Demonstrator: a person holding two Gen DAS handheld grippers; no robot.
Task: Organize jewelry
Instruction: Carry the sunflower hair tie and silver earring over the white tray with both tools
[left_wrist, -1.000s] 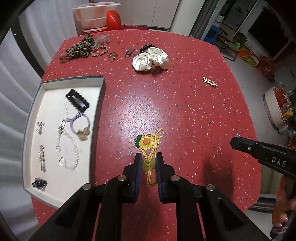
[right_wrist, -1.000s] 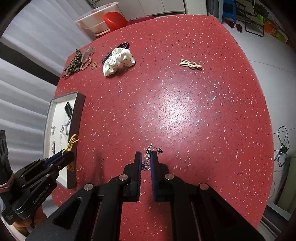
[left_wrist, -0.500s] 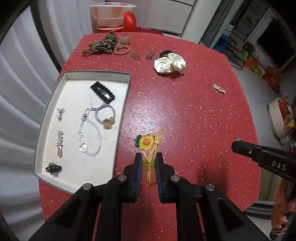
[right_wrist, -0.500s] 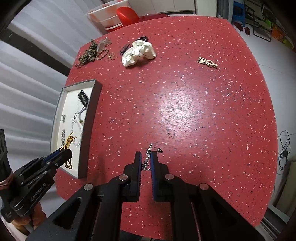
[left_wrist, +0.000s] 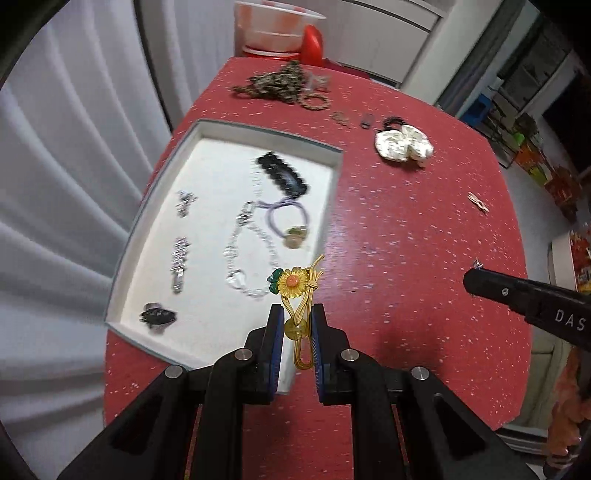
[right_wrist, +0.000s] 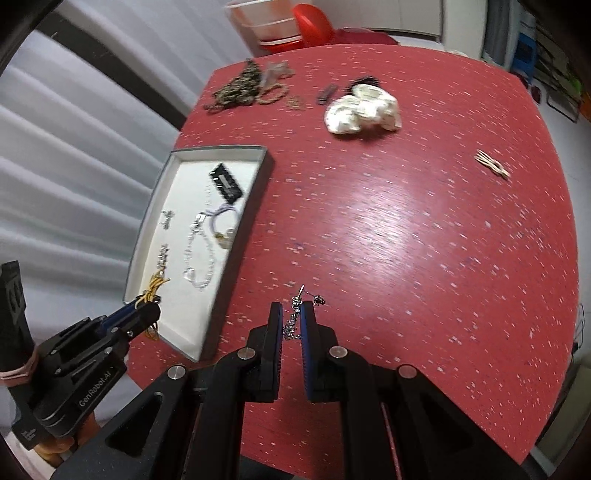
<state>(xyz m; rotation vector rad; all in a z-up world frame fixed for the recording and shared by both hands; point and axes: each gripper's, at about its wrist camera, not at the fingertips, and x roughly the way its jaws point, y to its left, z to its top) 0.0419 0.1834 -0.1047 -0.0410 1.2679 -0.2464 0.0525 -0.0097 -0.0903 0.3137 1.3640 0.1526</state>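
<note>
My left gripper (left_wrist: 296, 314) is shut on a yellow sunflower hair tie (left_wrist: 294, 283) and holds it above the near right edge of the white tray (left_wrist: 207, 129). The tray holds a black hair clip (left_wrist: 282, 178), a purple hair tie (left_wrist: 286, 218), a clear bead bracelet (left_wrist: 240, 266) and several small silver pieces. My right gripper (right_wrist: 291, 310) is shut on a small silver chain (right_wrist: 295, 317) above the red table (right_wrist: 424, 240), right of the tray (right_wrist: 258, 177). The left gripper also shows in the right wrist view (right_wrist: 147, 314).
At the table's far end lie a white scrunchie (left_wrist: 402, 146), a brown chain pile (left_wrist: 277, 83), a beaded ring, small clips and a black hair tie. A beige hairpin (left_wrist: 478, 203) lies at the right. A white and red bowl (left_wrist: 273, 27) stands beyond the table.
Both grippers have moved left towards the tray with their loads. The sunflower hair tie now hangs over the tray's near right edge.
</note>
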